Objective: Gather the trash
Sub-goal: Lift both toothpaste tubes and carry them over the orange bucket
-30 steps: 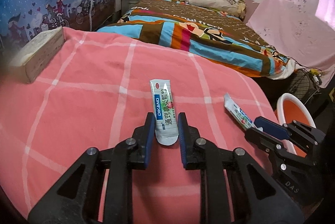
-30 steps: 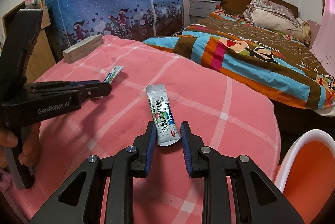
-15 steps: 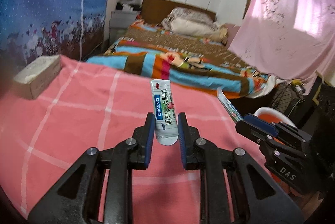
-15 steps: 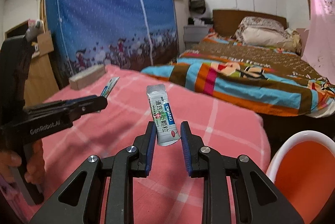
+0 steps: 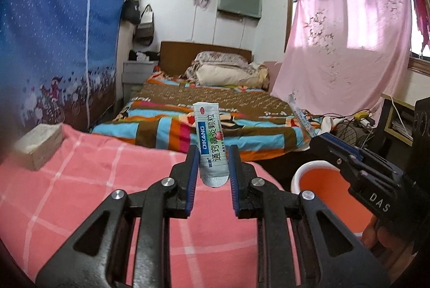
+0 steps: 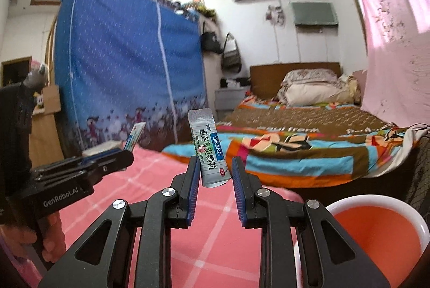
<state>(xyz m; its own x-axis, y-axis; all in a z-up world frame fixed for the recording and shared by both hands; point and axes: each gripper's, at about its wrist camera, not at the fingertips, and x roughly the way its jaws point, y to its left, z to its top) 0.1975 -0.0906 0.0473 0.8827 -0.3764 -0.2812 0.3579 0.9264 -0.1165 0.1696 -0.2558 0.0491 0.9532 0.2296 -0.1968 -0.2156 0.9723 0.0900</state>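
My left gripper (image 5: 212, 150) is shut on a white and blue DIKANG sachet (image 5: 209, 137), which stands upright in the air above the pink checked tablecloth (image 5: 80, 180). To its right, my right gripper (image 5: 319, 140) holds a second sachet (image 5: 301, 118), seen edge-on. In the right wrist view that gripper (image 6: 214, 161) is shut on its sachet (image 6: 207, 148), also lifted off the cloth (image 6: 139, 188). The left gripper (image 6: 126, 153) shows at the left with its sachet (image 6: 134, 137), and a hand grips its handle. An orange bin with a white rim (image 5: 298, 175) (image 6: 376, 199) stands past the table's right edge.
A beige block (image 5: 40, 145) lies on the table's far left. Beyond the table is a bed with a striped cover (image 5: 215, 105), a blue fabric wardrobe (image 5: 53, 46) at the left and a pink sheet (image 5: 349, 59) hanging at the right.
Both grippers have risen off the table and tipped up, each carrying its sachet from the cloth into the air. The orange bin now shows more fully at the right.
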